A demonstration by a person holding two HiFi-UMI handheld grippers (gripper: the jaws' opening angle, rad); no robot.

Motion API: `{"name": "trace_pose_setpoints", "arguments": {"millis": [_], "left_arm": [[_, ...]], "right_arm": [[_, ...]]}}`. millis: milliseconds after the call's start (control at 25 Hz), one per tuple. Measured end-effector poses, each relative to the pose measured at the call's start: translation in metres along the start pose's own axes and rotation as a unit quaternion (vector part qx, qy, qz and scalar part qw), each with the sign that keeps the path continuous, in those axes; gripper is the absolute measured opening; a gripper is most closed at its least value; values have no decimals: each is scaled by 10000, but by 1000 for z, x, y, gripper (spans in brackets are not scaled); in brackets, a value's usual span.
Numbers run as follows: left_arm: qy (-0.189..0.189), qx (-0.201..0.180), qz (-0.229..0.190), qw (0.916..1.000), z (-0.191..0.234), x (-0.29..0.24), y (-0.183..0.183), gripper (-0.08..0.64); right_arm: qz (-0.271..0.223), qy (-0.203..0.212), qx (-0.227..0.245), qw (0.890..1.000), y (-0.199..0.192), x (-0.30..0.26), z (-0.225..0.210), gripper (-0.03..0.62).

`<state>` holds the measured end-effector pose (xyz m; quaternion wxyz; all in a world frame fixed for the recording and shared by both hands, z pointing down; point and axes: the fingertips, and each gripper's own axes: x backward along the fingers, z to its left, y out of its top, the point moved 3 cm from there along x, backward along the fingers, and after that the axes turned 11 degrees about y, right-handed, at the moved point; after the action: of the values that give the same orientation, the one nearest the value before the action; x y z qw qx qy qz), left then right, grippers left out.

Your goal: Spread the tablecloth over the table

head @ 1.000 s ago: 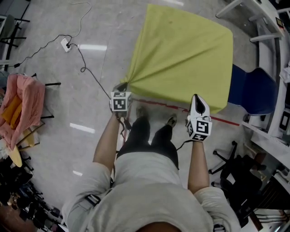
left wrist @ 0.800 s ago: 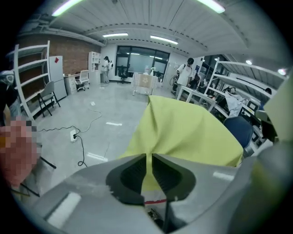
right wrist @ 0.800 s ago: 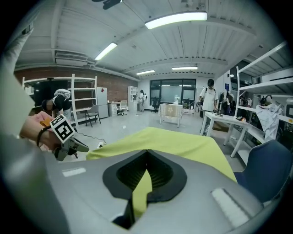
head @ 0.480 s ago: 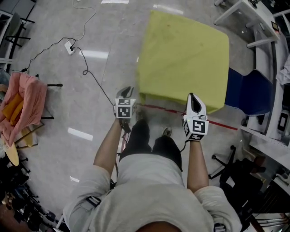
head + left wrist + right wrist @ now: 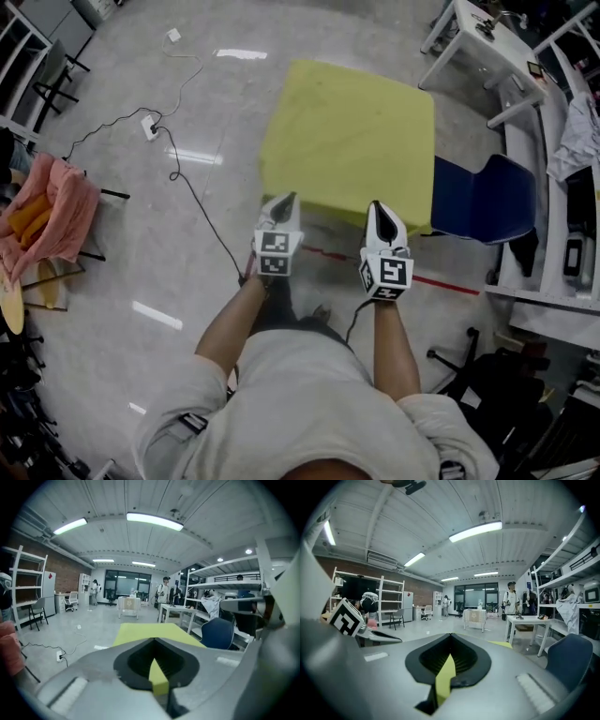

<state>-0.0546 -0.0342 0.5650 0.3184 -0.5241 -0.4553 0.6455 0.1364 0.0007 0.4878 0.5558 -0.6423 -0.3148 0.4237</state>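
Note:
The yellow-green tablecloth [image 5: 352, 141] lies spread out flat in front of me, and it hides the table under it. My left gripper [image 5: 281, 208] is at the cloth's near left corner. Its jaws are closing, and in the left gripper view [image 5: 156, 641] a strip of the cloth [image 5: 158, 679] is pinched between them. My right gripper [image 5: 379, 214] is shut on the near edge further right. A yellow fold [image 5: 445, 681] shows between its jaws [image 5: 450, 638].
A blue chair [image 5: 478, 197] stands close to the cloth's right side, with white desks [image 5: 487, 47] behind it. A cable and power strip [image 5: 150, 127] lie on the floor at the left. Pink cloth hangs on a rack [image 5: 52, 211] at the far left. A red floor line [image 5: 450, 283] runs under the near edge.
Both grippers have risen and moved closer together. The cloth's left corner, first pulled out to a point, slipped back to a square edge, and the left gripper now sits on it again.

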Motion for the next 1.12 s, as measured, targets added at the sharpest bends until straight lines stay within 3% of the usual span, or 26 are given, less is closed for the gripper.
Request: {"name": "trace_pose_setpoints", "arguments": {"millis": [240,440,560,840,1000,1120], "left_arm": [[17,-28,-610,9981,-78,58,40,20],[141,-24,-1069,9942,-108,104,83,20],[146,-65,-1294,9915,-121,121,109,20],[-447,-153,-1422,9887,-157,157,117,20],[-625,-135,-1517,9864,-160,166,127,20],[-712,-351,-1707,9821,-152,180,134,20]], "right_arm": [[-549,-70,324,9979,29,86,-4,6],[-856,-179,805,9929,69,134,4,6],[-1068,-251,763,9910,85,155,0,6],[-1227,-261,397,9913,92,171,16,6],[-1233,-393,496,9903,100,176,24,6],[-1274,-585,690,9877,113,179,36,6]]}}
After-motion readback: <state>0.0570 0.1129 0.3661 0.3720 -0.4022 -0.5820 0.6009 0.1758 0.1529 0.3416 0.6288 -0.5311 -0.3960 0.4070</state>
